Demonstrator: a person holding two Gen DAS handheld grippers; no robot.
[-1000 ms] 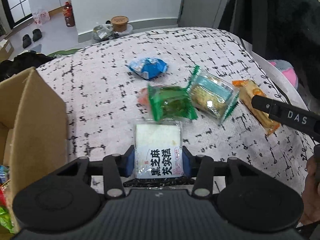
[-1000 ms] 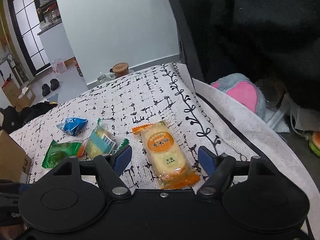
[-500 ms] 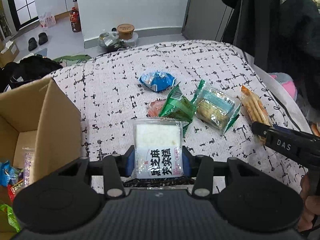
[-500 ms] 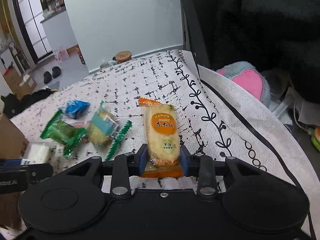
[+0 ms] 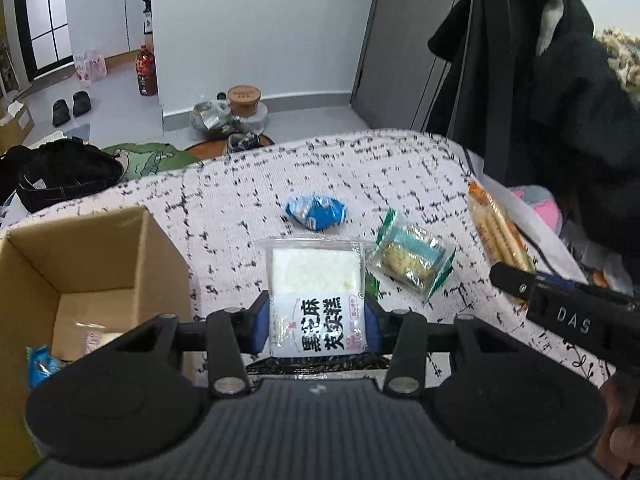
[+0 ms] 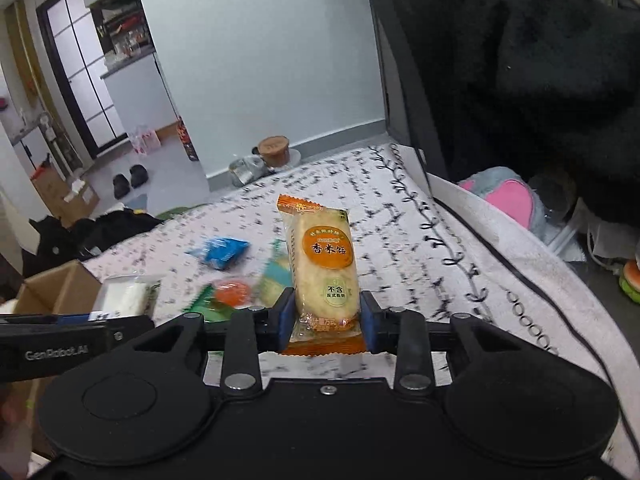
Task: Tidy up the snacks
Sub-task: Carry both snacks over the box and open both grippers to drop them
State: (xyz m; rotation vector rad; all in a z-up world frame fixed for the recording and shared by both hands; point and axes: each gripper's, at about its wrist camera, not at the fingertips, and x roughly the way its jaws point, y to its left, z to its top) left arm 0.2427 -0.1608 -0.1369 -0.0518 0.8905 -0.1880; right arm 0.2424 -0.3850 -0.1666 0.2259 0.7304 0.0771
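While clamped on white cake pkt (image 5: 316,304), L gripper (image 5: 316,322) above cloth (image 5: 240,192) nr box (image 5: 100,248); R gripper (image 6: 325,316) clamped on rice cracker pkt (image 6: 324,268).

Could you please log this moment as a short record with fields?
left gripper: shut on white cake pack
right gripper: shut on orange rice cracker
box: open, some snacks inside
left on cloth: blue pack, green-edged biscuit pack
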